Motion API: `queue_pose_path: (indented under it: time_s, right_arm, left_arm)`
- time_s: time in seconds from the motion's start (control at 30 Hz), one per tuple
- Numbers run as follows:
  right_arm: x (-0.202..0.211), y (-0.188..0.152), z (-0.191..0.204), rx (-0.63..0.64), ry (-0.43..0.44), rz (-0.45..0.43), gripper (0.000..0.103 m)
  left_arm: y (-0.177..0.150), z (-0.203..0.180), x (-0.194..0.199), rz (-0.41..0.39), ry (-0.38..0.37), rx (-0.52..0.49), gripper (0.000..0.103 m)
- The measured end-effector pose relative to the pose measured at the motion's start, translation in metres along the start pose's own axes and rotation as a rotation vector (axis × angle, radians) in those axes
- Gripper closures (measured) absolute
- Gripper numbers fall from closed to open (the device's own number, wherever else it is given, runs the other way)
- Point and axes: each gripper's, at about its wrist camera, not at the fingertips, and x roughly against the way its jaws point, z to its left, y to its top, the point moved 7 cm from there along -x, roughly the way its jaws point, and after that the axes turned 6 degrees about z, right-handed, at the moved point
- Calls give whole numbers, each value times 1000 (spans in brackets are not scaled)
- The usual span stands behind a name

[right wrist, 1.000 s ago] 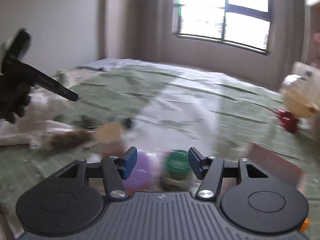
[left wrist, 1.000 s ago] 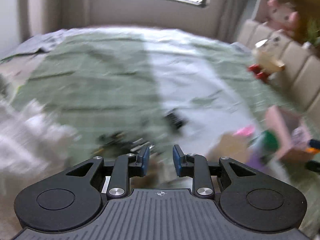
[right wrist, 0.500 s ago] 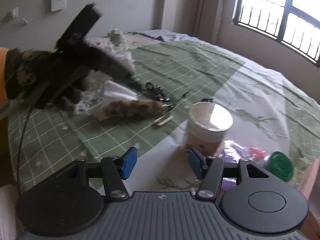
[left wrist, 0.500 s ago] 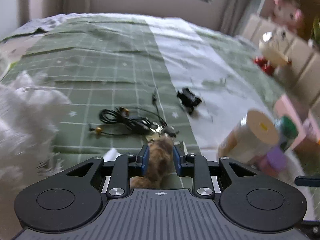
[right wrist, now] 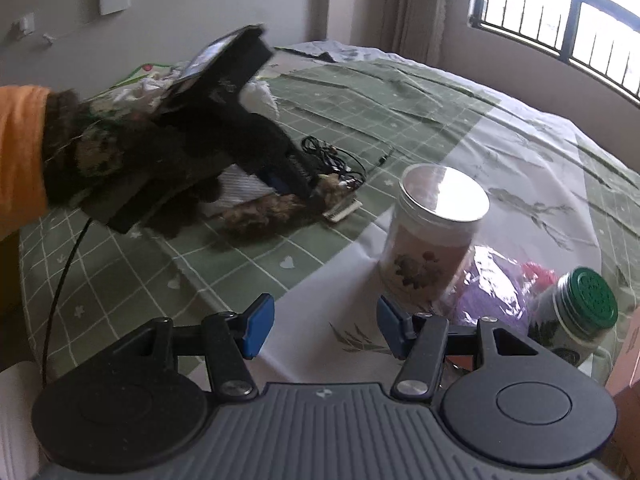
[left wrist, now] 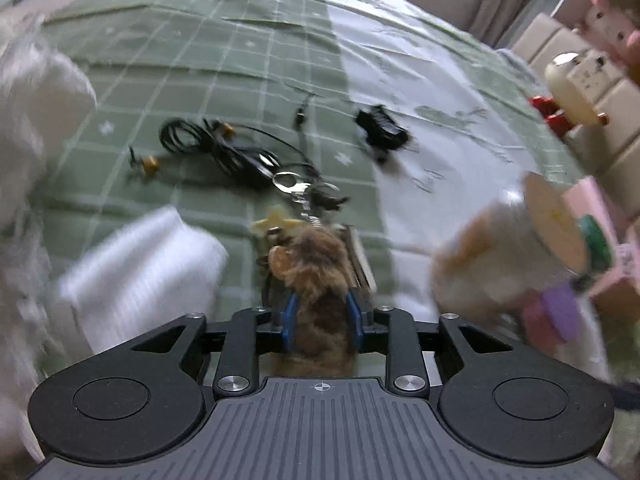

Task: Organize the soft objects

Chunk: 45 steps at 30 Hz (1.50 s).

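The left gripper (left wrist: 322, 322) is closing its blue pads against the sides of a brown furry toy (left wrist: 316, 276); its jaws have just been narrowing, with the fur between them and bulging past them. The toy is lying on the near part of the green checked bed cover (left wrist: 224, 60), its keyring end pointing far, toward a tangle of black cable (left wrist: 216, 148), with white fluffy cloth (left wrist: 136, 264) just to its left. The right gripper (right wrist: 326, 326) is hanging with jaws apart and nothing between them, near a lidded plastic jar (right wrist: 432, 236), a purple bundle (right wrist: 492, 292) and a green-capped bottle (right wrist: 576, 312) to the right.

The tidying is looking barely begun: the toy is only being gripped and is not yet lifted, and the cloth, bundle and other items are all lying loose.

Compared with a second ago, the left gripper has dropped from empty air onto the toy, and the right has swung left over the jar.
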Motion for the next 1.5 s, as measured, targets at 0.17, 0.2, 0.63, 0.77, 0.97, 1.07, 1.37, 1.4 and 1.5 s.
queue_pose_path:
  time_s: [0.17,0.2,0.63,0.77,0.97,1.07,1.37,1.4,1.5]
  right_arm:
    - [3,1,-7,-38,-4,-18,46]
    - [3,1,-8,-41,-6,-19,46]
    - [-18,38,23,-16,47,-17,46]
    - [-22,25,38,23,61,1,46]
    - [-23,5,35,45,47,30,46]
    - [-25,-1,26,17,47,45,46]
    - [-28,29,28,12,47,0,46]
    - [-30,39,30,17,51,-15,46]
    - [-50,64,37,46,69,-7,46]
  left_arm:
    - [-43,-21,29,-34,-92,-25,83]
    - [-52,-24,33,-32,-102,-36,83]
    - [-2,19,122,-384,197,-81,78]
    - [17,45,96,-258,196,-3,78]
    - [-20,47,41,1,172,-64,77]
    - [-37,49,38,-4,207,-114,77]
    - [-20,55,28,-69,213,-105,79]
    - [-19,55,26,-69,208,-111,79]
    - [-21,59,28,-74,191,-113,82]
